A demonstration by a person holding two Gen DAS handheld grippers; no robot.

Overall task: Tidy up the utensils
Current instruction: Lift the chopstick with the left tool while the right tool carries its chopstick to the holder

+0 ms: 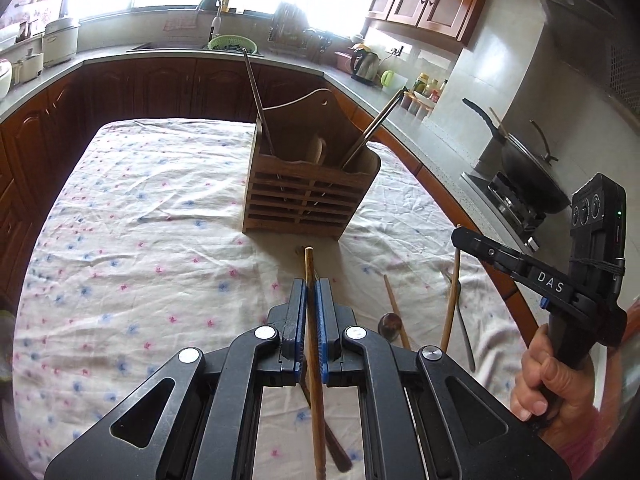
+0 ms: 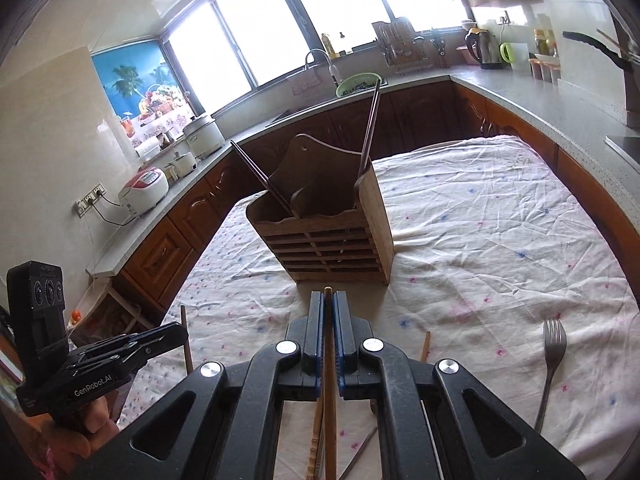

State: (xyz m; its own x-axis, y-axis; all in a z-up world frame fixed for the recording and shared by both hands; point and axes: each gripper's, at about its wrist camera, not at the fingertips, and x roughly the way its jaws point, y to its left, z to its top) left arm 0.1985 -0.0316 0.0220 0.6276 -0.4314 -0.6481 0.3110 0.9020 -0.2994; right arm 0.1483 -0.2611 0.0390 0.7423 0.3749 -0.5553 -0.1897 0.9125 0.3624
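Observation:
A slatted wooden utensil holder (image 1: 308, 192) stands on the floral tablecloth, with dark chopsticks (image 1: 256, 100) leaning out of its left and right compartments; it also shows in the right wrist view (image 2: 332, 240). My left gripper (image 1: 310, 284) is shut on a wooden chopstick (image 1: 309, 264), just short of the holder. My right gripper (image 2: 328, 296) is shut on another wooden chopstick (image 2: 329, 400), also close in front of the holder. The right gripper shows in the left wrist view (image 1: 460, 236), with its chopstick (image 1: 451, 304) pointing upward.
A wooden spoon (image 1: 390, 326), a loose chopstick (image 1: 394, 308) and a metal utensil (image 1: 466, 336) lie on the cloth (image 1: 140, 220) at the right. A metal fork (image 2: 554, 352) lies at the right. Kitchen counters, a wok (image 1: 528, 164) and a kettle (image 1: 365, 65) surround the table.

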